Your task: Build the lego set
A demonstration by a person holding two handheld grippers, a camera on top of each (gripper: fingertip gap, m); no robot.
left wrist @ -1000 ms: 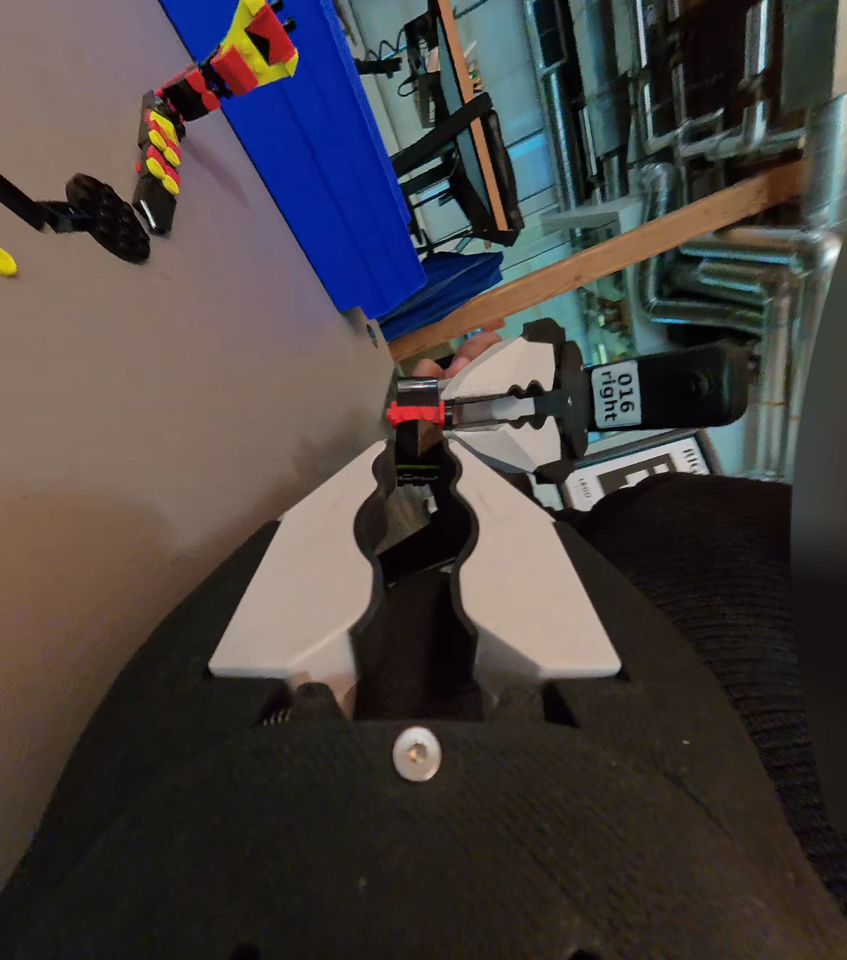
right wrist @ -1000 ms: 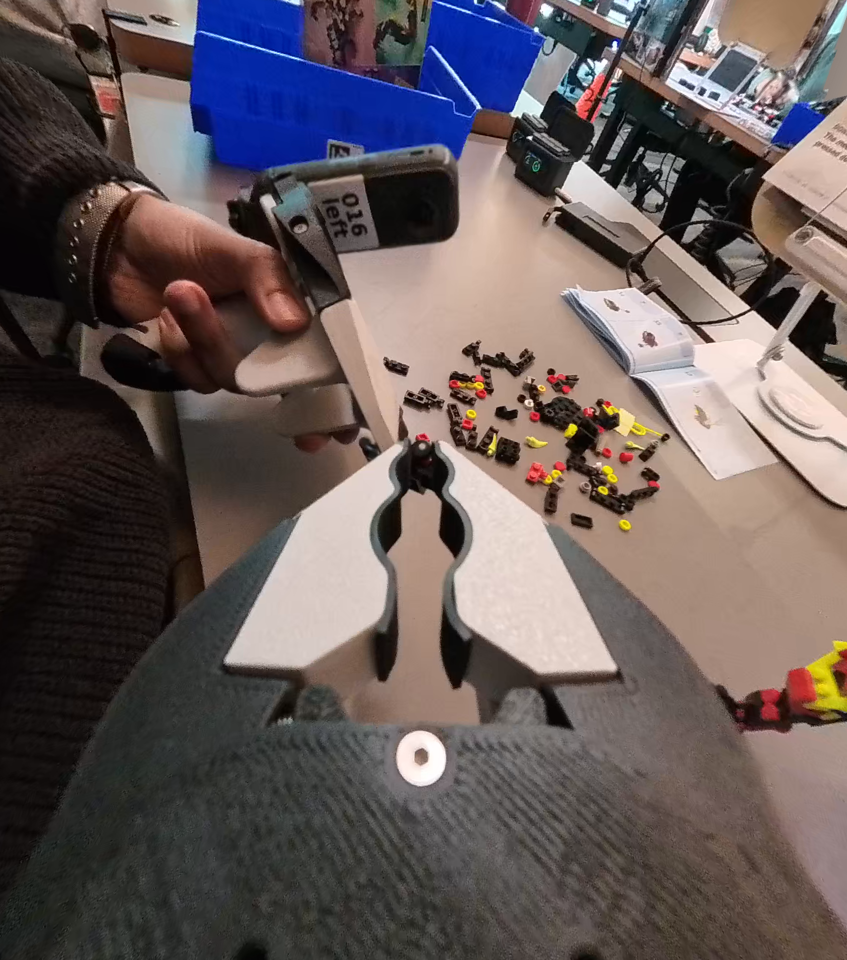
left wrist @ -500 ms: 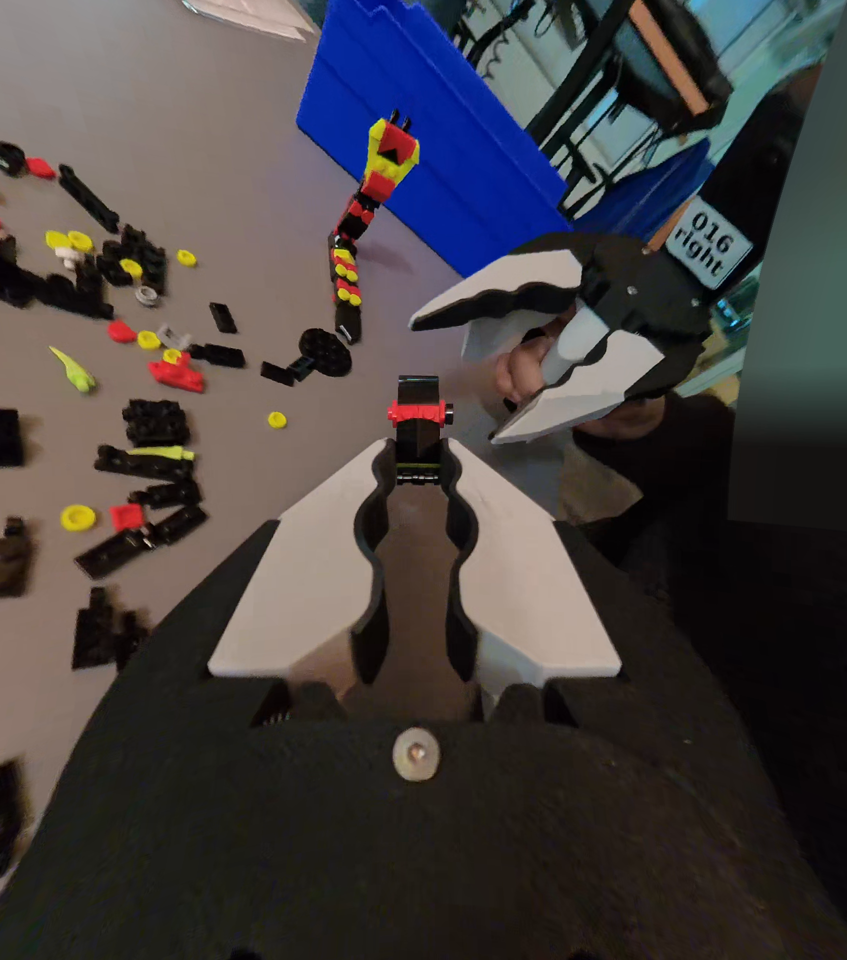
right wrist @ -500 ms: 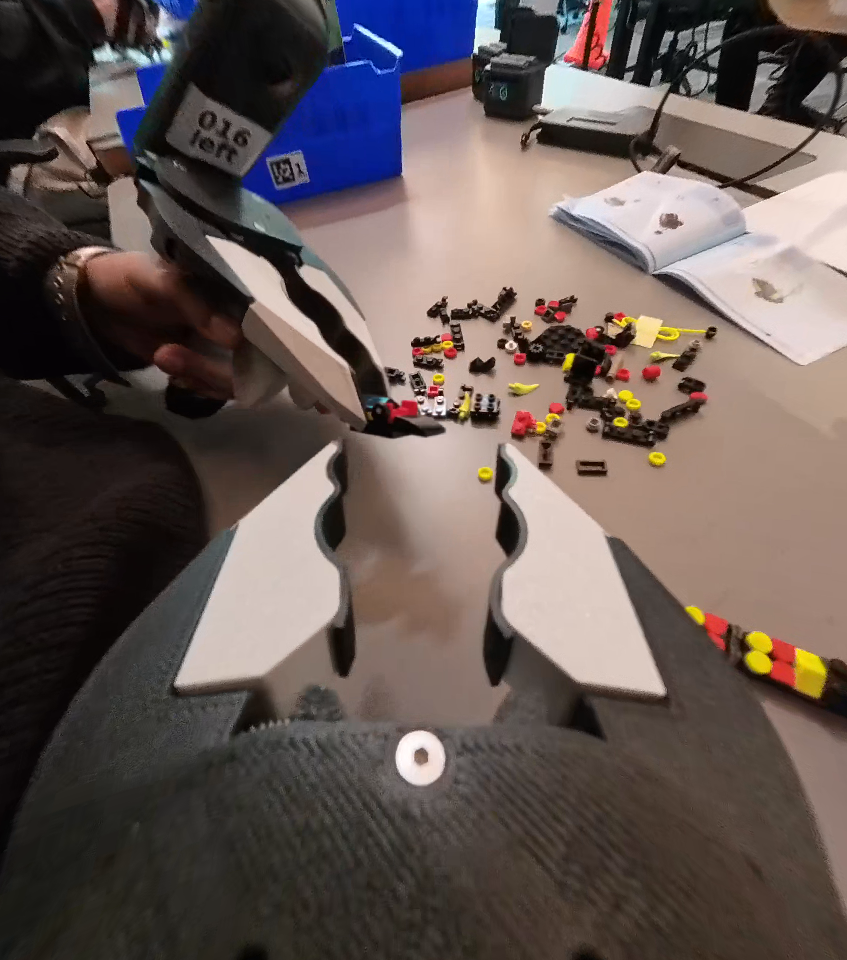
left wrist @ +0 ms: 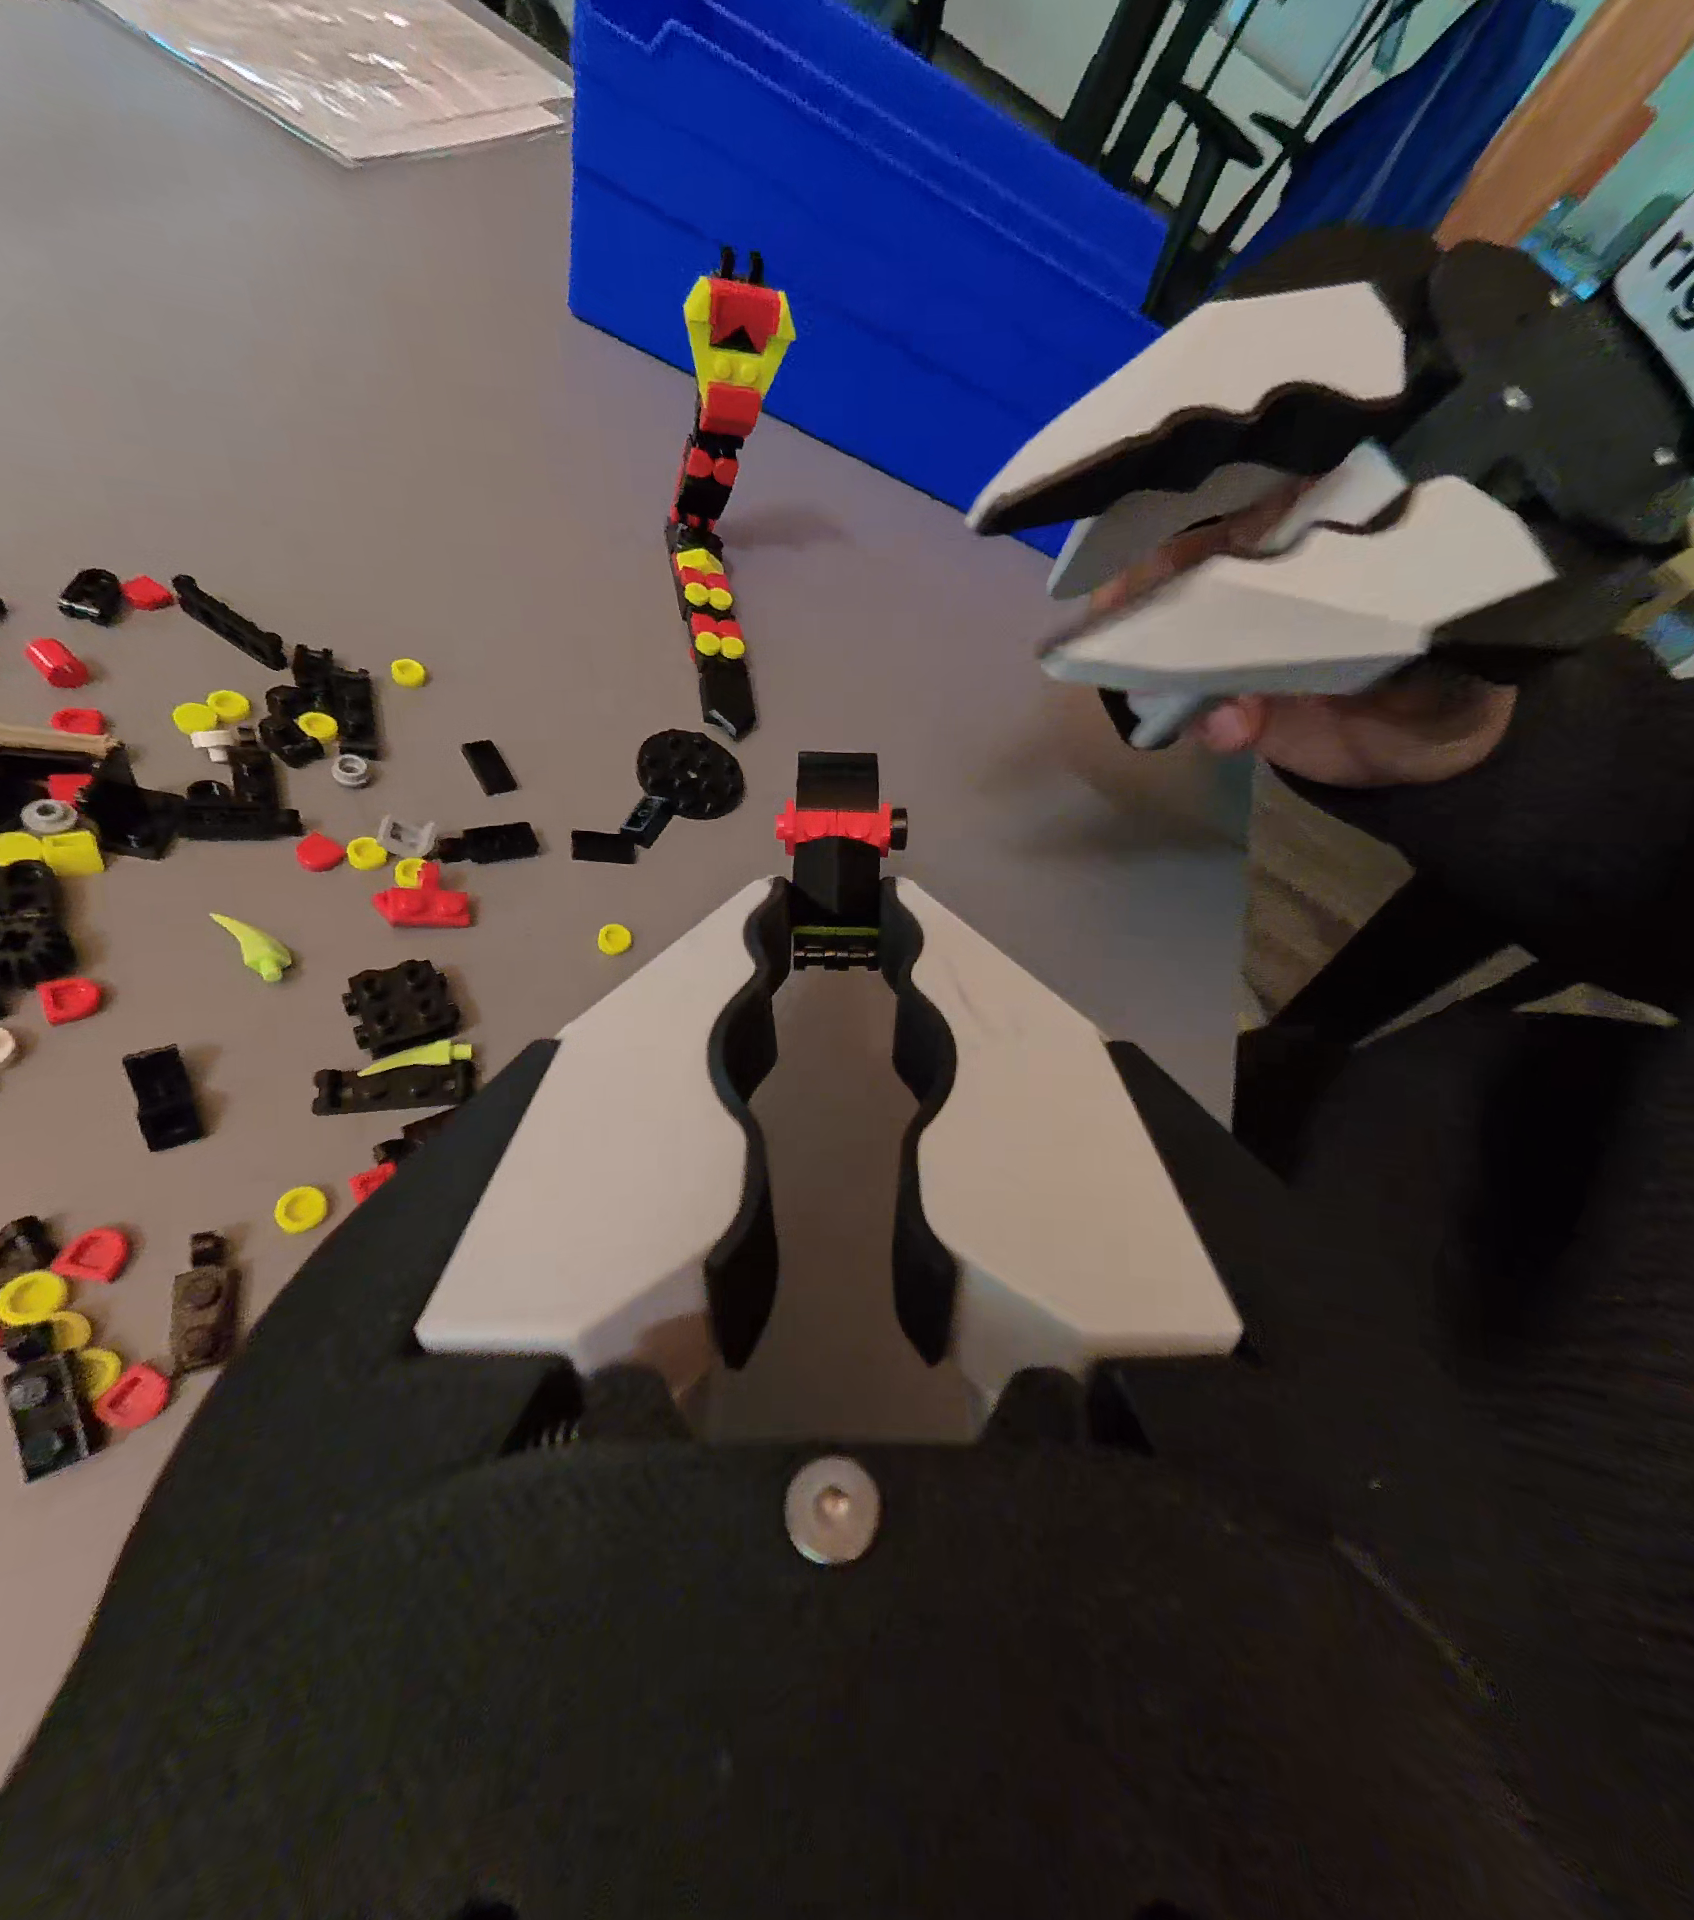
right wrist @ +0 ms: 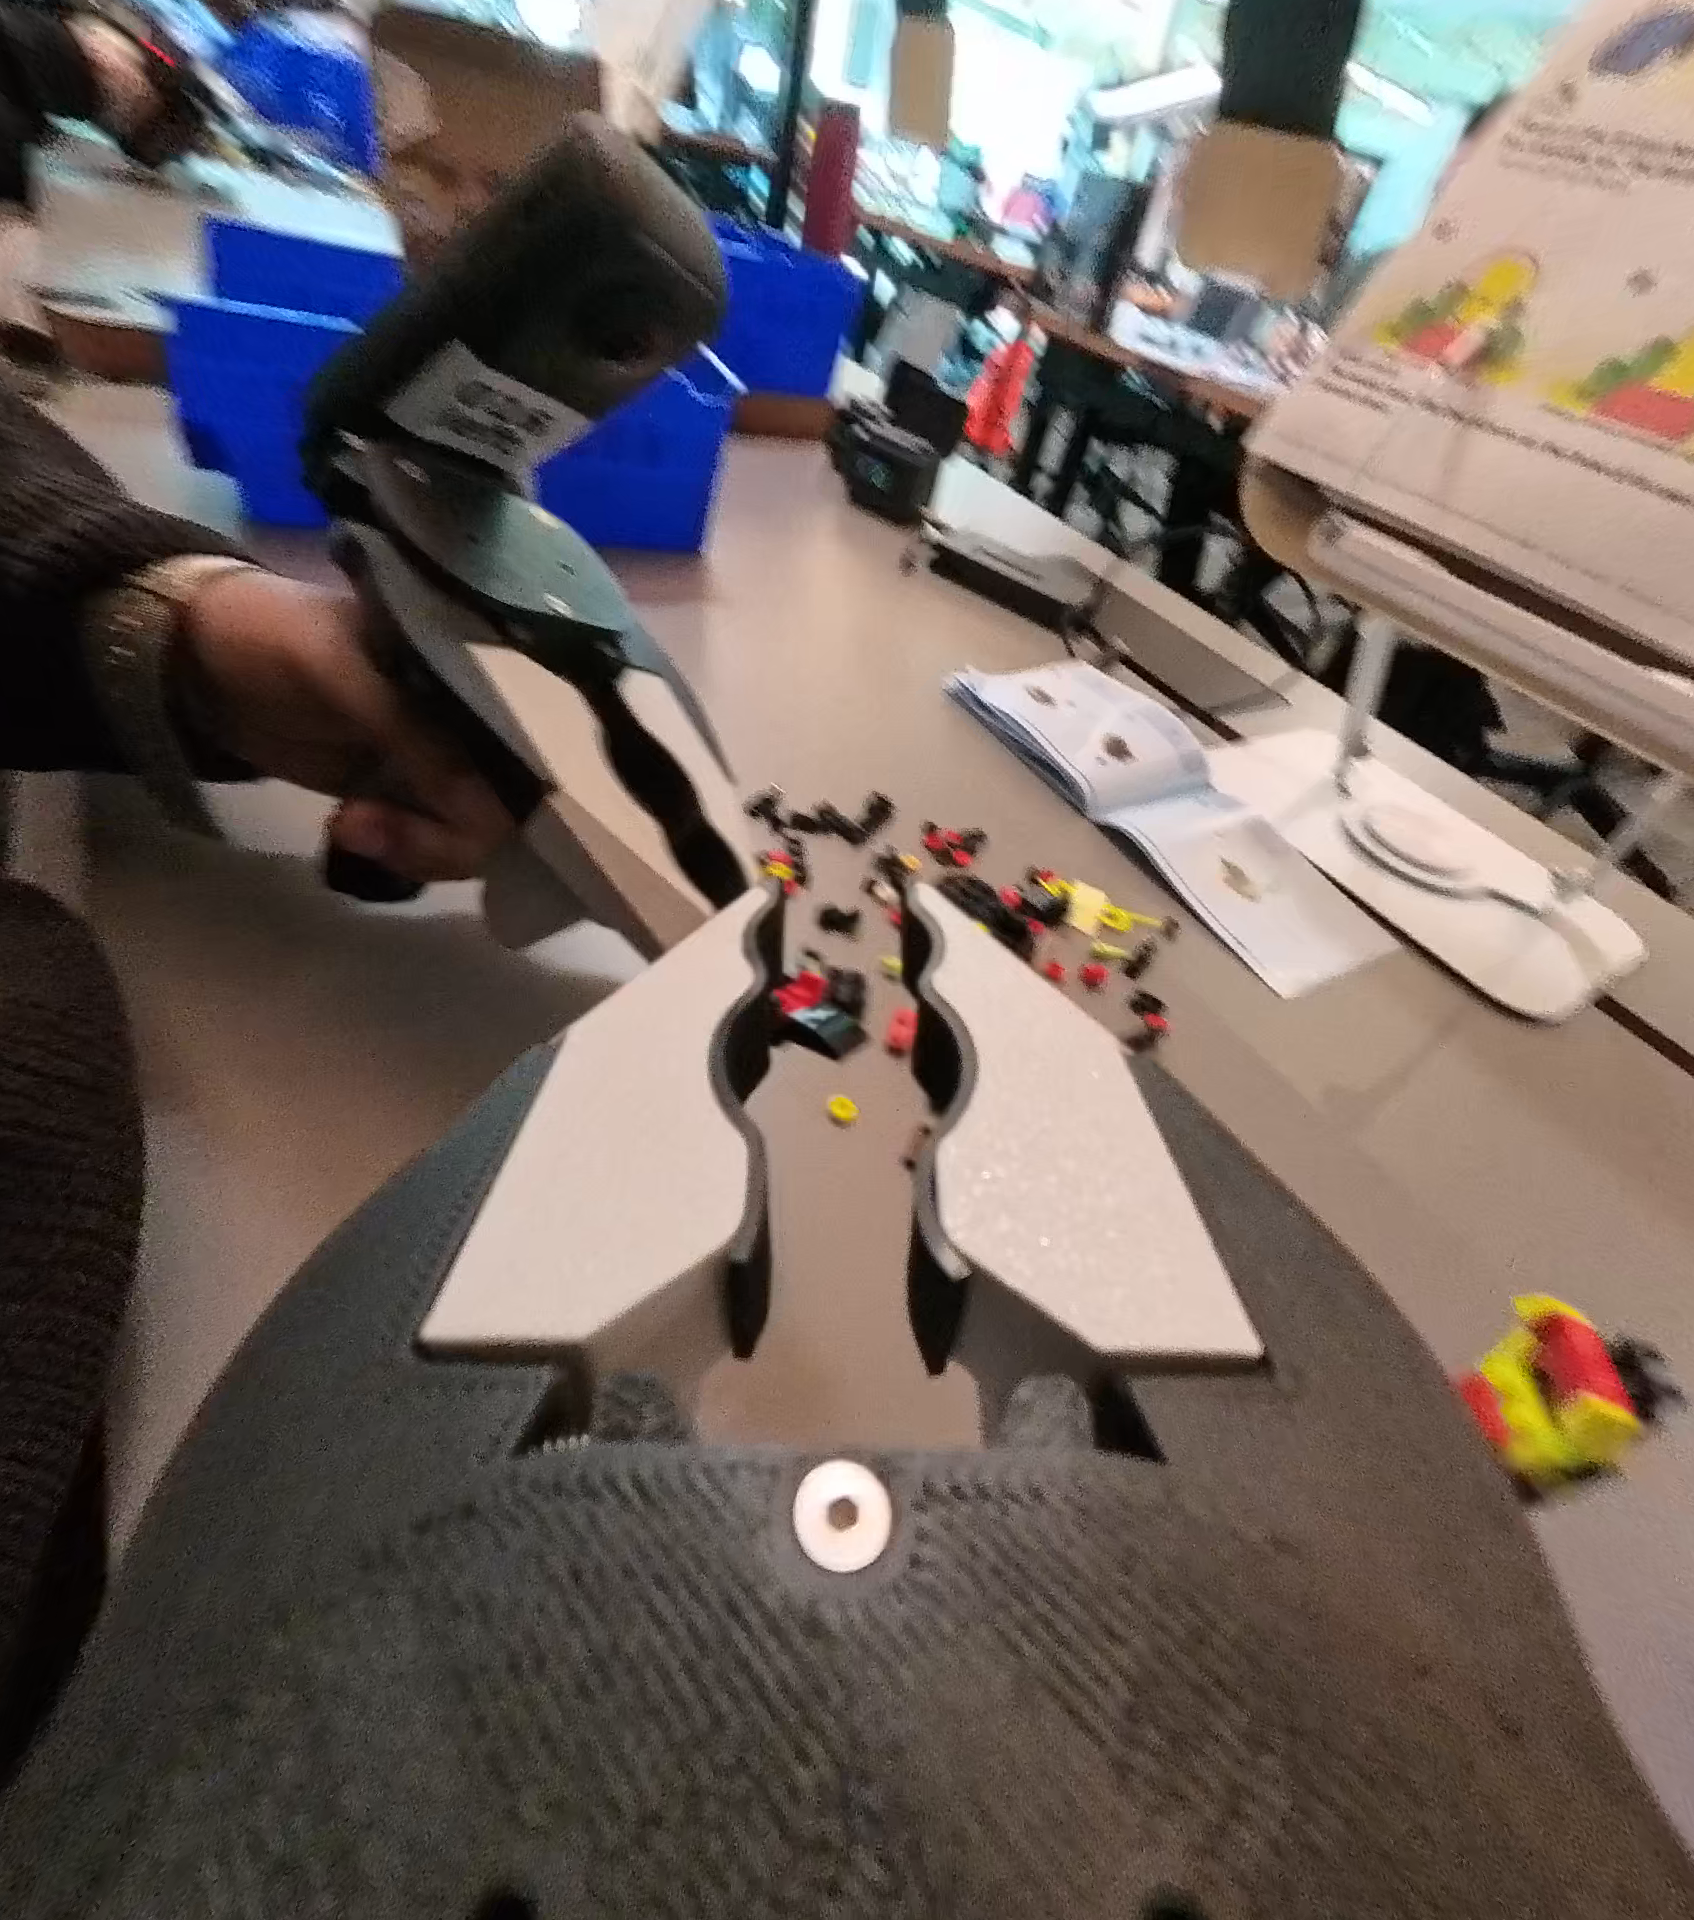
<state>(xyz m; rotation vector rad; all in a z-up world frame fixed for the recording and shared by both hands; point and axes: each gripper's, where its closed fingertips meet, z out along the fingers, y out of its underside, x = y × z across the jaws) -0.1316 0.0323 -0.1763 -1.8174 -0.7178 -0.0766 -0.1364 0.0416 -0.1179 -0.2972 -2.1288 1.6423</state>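
My left gripper (left wrist: 835,909) is shut on a small black assembly with a red cross piece (left wrist: 838,831), held above the grey table (left wrist: 199,364). My right gripper (right wrist: 840,906) is open and empty, its jaws a narrow gap apart. It shows at the upper right of the left wrist view (left wrist: 1051,582). The left gripper shows in the blurred right wrist view (right wrist: 552,665), with the small assembly (right wrist: 817,1013) at its tip. A red, yellow and black snake-like model (left wrist: 718,488) stands on the table beyond the assembly; its head shows in the right wrist view (right wrist: 1549,1392).
Loose black, red and yellow pieces (left wrist: 147,831) lie spread on the table to the left, also in the right wrist view (right wrist: 1009,914). A round black plate (left wrist: 689,774) lies near the model. A blue bin (left wrist: 822,239) stands behind. An open booklet (right wrist: 1144,769) lies farther right.
The right gripper opened, let go of the red piece on the assembly and drew back; its jaws have since narrowed. The left gripper swung down toward the table, still holding the assembly.
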